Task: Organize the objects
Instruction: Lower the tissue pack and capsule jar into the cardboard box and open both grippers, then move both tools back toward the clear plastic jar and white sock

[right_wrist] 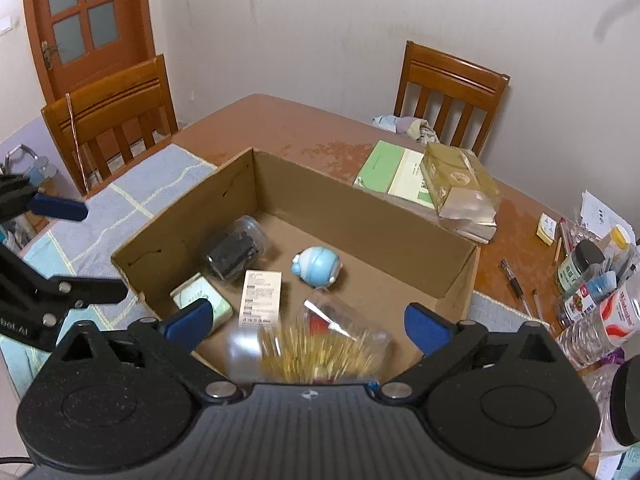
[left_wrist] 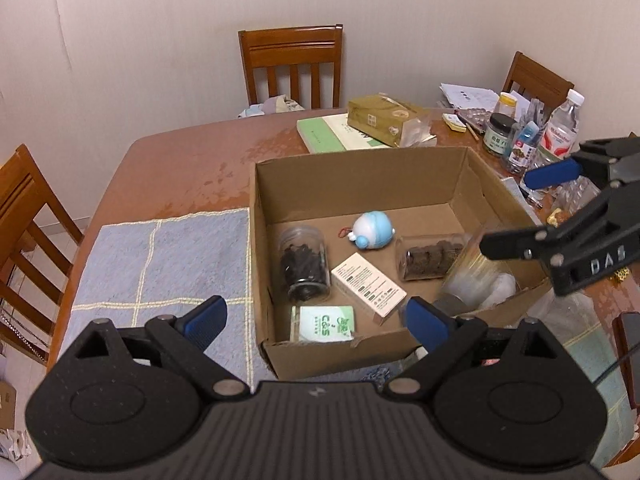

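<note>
An open cardboard box [left_wrist: 360,168] [right_wrist: 360,216] sits on the table. Inside lie a clear jar of dark pieces [left_wrist: 304,264] [right_wrist: 236,252], a second clear jar [left_wrist: 428,258], a blue and white toy [left_wrist: 374,230] [right_wrist: 318,266], a white carton [left_wrist: 368,288] [right_wrist: 262,292] and a green packet [left_wrist: 326,324] [right_wrist: 202,300]. A clear gold-patterned bottle [left_wrist: 476,276] [right_wrist: 316,348] is blurred, falling into the box's near right corner. My left gripper [left_wrist: 316,326] is open and empty above the box's near wall. My right gripper [right_wrist: 308,326] [left_wrist: 520,212] is open just above the bottle.
A blue checked cloth [left_wrist: 160,264] lies left of the box. A green book [left_wrist: 332,132] and a gold tissue pack [left_wrist: 384,120] lie behind it. Bottles and jars [left_wrist: 520,136] [right_wrist: 592,288] crowd the right side. Wooden chairs [left_wrist: 292,64] surround the table.
</note>
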The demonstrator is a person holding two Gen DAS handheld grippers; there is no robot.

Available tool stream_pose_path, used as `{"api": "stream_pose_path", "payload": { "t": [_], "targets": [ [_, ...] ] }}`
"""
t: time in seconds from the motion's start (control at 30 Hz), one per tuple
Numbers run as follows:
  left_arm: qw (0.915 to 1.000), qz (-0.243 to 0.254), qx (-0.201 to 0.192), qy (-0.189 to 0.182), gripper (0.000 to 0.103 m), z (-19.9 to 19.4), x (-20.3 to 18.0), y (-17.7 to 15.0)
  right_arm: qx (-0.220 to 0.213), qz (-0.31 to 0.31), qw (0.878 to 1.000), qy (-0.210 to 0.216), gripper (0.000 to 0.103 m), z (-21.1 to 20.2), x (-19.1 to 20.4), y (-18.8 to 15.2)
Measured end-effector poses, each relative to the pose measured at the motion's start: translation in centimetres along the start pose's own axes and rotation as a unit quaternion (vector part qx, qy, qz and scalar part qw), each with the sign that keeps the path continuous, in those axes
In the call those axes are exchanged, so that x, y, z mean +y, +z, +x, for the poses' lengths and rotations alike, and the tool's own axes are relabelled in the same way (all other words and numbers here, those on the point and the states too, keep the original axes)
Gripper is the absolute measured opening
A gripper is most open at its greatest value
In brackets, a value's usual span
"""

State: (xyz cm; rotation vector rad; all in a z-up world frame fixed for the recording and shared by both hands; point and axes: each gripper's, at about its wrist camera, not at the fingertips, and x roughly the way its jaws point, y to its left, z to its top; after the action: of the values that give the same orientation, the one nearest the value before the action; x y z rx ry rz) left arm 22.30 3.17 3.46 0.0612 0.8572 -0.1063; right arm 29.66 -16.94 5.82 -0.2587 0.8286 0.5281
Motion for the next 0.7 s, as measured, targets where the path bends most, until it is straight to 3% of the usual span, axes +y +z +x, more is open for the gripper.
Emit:
{"api": "stream_pose_path", "payload": {
  "t": [0.33, 0.6, 0.7],
  "targets": [
    [0.9999, -0.010, 0.014, 0.001, 0.096, -1.0, -0.4, -1.2, 0.013, 0.000, 1.000, -0.016, 0.103, -0.6, 0.4, -1.0],
    [0.9998, -0.018, 0.007, 0.000, 0.097, -1.4, -2.3, -4.5, -0.002, 0.022, 1.000, -0.022, 0.103, -2.3, 1.5, -5.2],
    [0.9997, -0.012, 0.004, 0.020, 0.098, -1.5, -3.3, -6.0, -0.014, 0.031, 0.999, -0.016, 0.103, -3.1, 1.9, -7.3]
  ]
}}
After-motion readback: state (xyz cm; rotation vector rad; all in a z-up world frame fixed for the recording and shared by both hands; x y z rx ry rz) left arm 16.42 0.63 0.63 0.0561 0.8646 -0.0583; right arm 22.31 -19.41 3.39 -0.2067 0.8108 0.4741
